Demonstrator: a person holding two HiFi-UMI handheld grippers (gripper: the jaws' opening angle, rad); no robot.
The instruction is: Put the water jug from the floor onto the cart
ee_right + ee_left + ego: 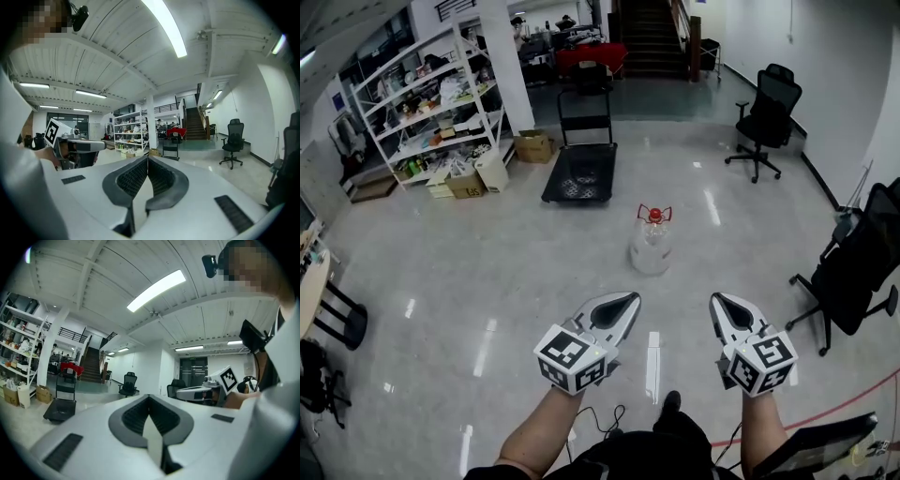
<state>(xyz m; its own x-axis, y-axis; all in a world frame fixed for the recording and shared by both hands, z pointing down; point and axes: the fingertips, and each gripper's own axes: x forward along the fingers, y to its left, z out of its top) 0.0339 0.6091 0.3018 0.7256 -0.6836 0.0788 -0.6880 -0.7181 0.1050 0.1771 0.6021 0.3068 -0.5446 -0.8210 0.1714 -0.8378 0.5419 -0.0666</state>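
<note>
The left forearm (536, 429) and right forearm (762, 437) reached forward side by side. The left claw (625, 302) pointed level, jaws pressed together on nothing. The right claw (719, 302), well apart, tipped slightly downward, likewise closed and empty.

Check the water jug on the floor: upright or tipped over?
Upright. The water jug stands on its base on the floor, with its red cap on top, short of the cart.

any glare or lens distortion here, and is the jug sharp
Head view: white glare streaks on the glossy floor; the clear water jug is small but sharp. Left gripper view: strong fisheye bending, dark corners, a bright light strip. Right gripper view: same bending and dark corners.
</note>
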